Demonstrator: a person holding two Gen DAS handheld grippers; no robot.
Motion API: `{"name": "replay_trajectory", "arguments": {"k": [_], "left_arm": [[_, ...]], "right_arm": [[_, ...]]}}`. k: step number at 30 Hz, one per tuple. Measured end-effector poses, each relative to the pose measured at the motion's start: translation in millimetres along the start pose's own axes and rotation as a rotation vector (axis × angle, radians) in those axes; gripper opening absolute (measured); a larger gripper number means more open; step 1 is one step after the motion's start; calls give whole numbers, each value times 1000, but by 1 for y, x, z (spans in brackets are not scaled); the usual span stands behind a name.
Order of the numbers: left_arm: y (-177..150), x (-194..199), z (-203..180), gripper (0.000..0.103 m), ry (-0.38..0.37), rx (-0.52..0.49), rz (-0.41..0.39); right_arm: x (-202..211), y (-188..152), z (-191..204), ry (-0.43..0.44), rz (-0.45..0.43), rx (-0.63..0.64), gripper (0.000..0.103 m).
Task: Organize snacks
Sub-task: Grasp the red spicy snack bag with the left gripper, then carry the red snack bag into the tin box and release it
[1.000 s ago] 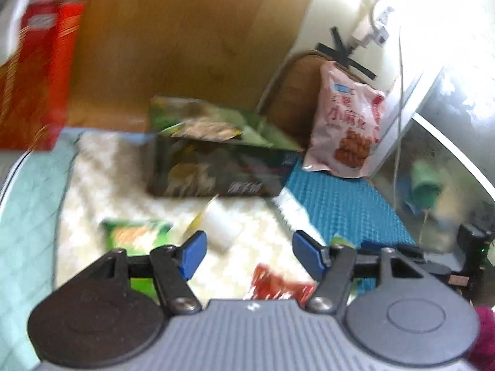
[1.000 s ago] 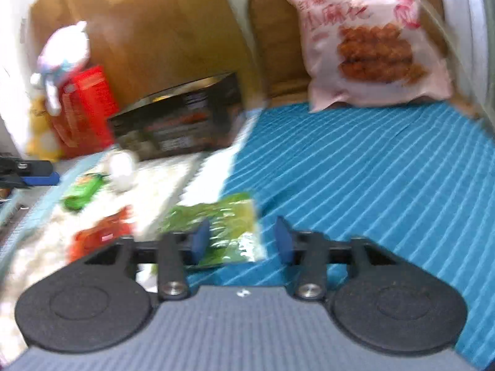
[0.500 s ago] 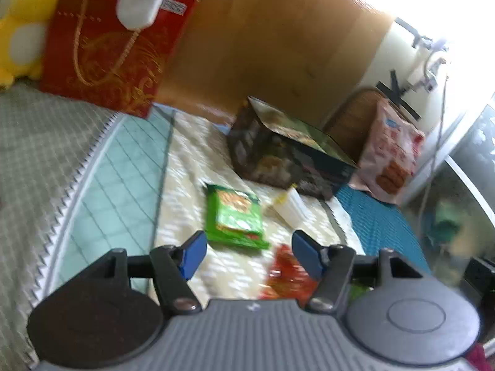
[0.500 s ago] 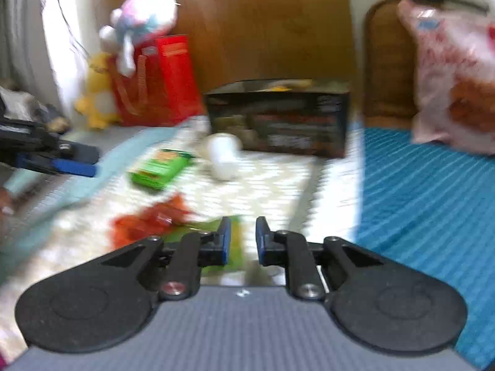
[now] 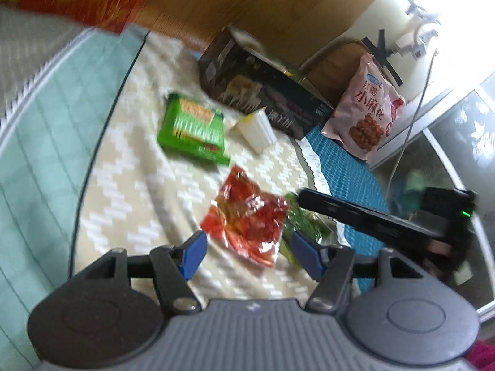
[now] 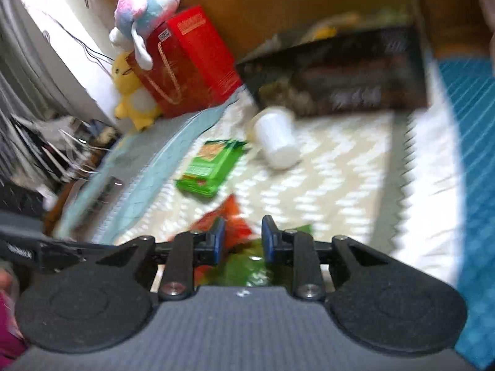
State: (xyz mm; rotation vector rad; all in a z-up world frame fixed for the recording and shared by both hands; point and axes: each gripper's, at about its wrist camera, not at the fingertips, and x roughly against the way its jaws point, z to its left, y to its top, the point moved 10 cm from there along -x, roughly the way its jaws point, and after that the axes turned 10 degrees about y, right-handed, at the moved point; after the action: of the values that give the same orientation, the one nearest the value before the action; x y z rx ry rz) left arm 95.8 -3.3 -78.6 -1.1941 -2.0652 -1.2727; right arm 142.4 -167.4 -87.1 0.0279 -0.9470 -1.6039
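Observation:
A red snack packet point(image 5: 247, 216) lies on the cream zigzag mat just ahead of my open, empty left gripper point(image 5: 247, 252). A green biscuit pack point(image 5: 193, 126) and a white cup point(image 5: 255, 128) lie beyond it, in front of a dark open box point(image 5: 263, 89). A green leafy packet point(image 5: 304, 222) lies to the right of the red one. My right gripper point(image 6: 241, 242) hovers low over the green leafy packet point(image 6: 247, 266), its jaws narrowly apart, next to the red packet point(image 6: 230, 219). The green pack point(image 6: 210, 164), cup point(image 6: 277, 136) and box point(image 6: 340, 77) lie further on.
A pink snack bag point(image 5: 365, 108) leans at the back right on a blue mat point(image 5: 340, 160). A red gift bag point(image 6: 185, 61) with plush toys point(image 6: 145, 3) stands back left by the wooden panel point(image 5: 263, 3). A teal quilt point(image 5: 46, 130) lies left.
My left gripper has swung down and right toward the red packet. My right gripper has turned left over the green leafy packet; its jaws closed half a second ago and now stand slightly wider.

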Motion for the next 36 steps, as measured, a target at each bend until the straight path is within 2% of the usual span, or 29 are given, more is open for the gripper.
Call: {"name": "replay_trajectory", "arguments": {"k": [2, 4, 5, 7, 8, 10, 14, 17, 18, 21, 24, 26, 28, 30, 32, 33, 34, 35, 36], "left_arm": [[1, -4, 2, 65, -20, 44, -11], [3, -7, 1, 67, -30, 64, -20], [5, -9, 1, 66, -29, 60, -29], [7, -13, -1, 54, -15, 42, -40], [7, -18, -3, 37, -26, 41, -16], [8, -22, -4, 26, -34, 50, -4], [14, -22, -15, 23, -64, 25, 4], [24, -16, -26, 24, -68, -19, -21], [28, -14, -28, 29, -54, -32, -37], [40, -8, -27, 35, 21, -72, -90], [41, -5, -24, 63, 32, -65, -87], [40, -5, -25, 68, 1, -44, -80], [40, -6, -29, 78, -57, -13, -64], [42, -6, -35, 78, -121, 15, -51], [45, -8, -44, 69, -161, 23, -47], [48, -8, -49, 56, -175, 17, -47], [51, -8, -54, 48, -188, 10, -46], [56, -9, -59, 45, -205, 4, -46], [60, -9, -64, 35, -211, -3, -50]], "right_arm": [[-7, -5, 11, 55, 26, -16, 30], [-12, -15, 21, 82, 48, -10, 16], [-13, -19, 25, 75, 43, 2, 16], [-8, -21, 29, 66, 14, 14, 15], [-5, -21, 30, 62, -1, 17, 14], [1, -18, 34, 66, -38, 1, 13], [9, -6, 36, 81, -100, -46, 12], [18, 4, 30, 92, -160, -95, 12], [24, 7, 25, 98, -179, -118, 12], [43, 11, 11, 135, -237, -200, 12], [58, 13, 3, 213, -301, -297, 12], [65, 13, 2, 267, -337, -347, 12], [67, 14, 4, 306, -357, -373, 12], [68, 15, 7, 317, -361, -371, 12], [67, 18, 11, 317, -356, -361, 12], [66, 20, 13, 316, -355, -356, 12], [66, 24, 15, 312, -354, -344, 12], [70, 31, 13, 304, -358, -327, 12], [73, 38, 12, 293, -368, -308, 12]]}}
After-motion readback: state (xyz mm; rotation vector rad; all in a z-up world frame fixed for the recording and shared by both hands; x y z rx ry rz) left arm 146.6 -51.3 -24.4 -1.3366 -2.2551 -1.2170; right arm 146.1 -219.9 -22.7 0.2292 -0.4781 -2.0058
